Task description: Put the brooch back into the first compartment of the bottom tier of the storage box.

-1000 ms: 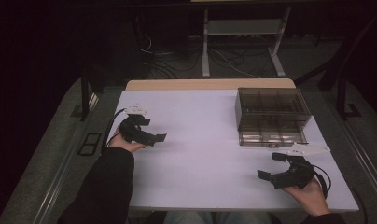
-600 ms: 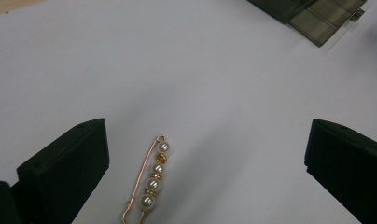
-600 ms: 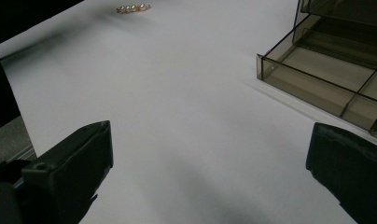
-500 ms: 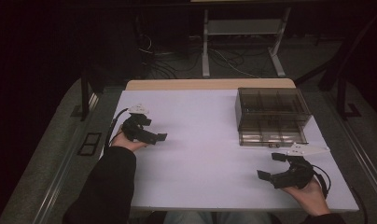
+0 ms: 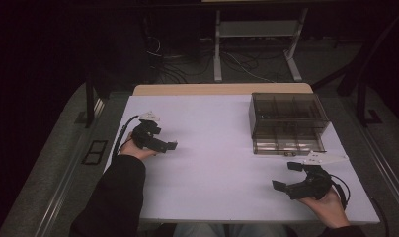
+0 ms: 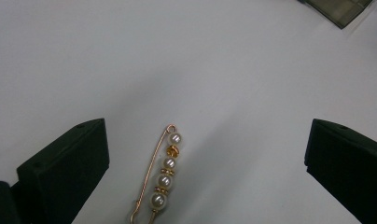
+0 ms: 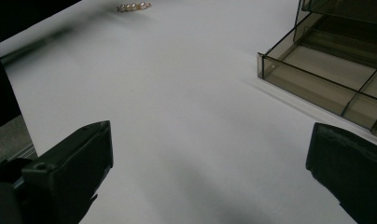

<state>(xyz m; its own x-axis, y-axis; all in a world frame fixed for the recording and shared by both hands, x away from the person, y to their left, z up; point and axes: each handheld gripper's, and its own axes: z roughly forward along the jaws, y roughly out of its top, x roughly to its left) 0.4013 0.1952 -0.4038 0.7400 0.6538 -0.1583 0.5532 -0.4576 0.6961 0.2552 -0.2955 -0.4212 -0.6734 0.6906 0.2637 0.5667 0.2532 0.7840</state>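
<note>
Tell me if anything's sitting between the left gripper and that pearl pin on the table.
Nothing visible. In the left gripper view the pearl pin lies flat on bare white table between the left gripper's wide-open jaws. The smoked plastic drawer box sits far off, across the table.

Over the white worktop the left claw holds its two black jaws wide apart, a gold pin strung with pearls lying between them nearer the left jaw, a smoky clear box corner at top right.
</note>
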